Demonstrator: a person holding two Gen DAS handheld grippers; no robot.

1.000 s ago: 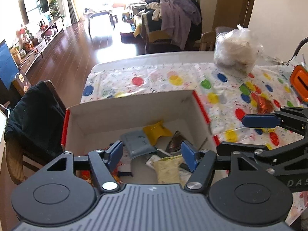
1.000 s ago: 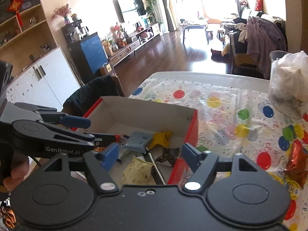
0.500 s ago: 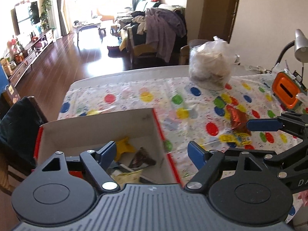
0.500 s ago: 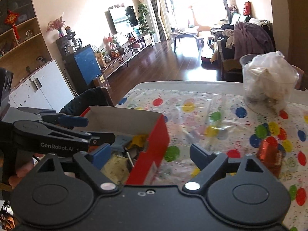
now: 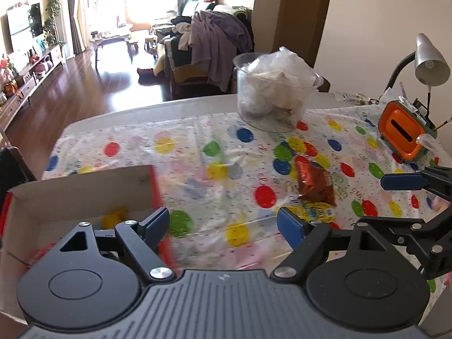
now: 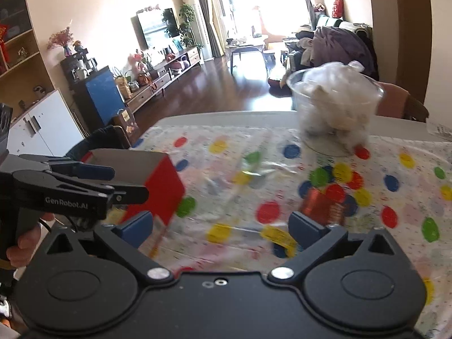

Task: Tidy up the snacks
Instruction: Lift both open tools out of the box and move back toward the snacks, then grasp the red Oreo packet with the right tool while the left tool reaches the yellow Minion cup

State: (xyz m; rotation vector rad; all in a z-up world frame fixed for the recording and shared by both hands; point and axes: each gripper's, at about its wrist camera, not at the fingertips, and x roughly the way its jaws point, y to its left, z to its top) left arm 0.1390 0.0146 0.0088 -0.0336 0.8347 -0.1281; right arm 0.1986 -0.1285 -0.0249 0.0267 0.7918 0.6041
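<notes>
Dotted tablecloth (image 5: 197, 141) carries the red-sided cardboard box (image 5: 70, 192) at left. Left gripper (image 5: 223, 223) and right gripper (image 6: 220, 226), both empty, jaws opening wide. Brown snack packet (image 5: 313, 186) lies right of the box, touching a yellow packet (image 5: 319, 212).

Home living-dining room: television (image 6: 154, 29), sofa piled with clothes (image 5: 214, 42), dotted tablecloth (image 5: 197, 152), wood floor (image 5: 84, 90).
</notes>
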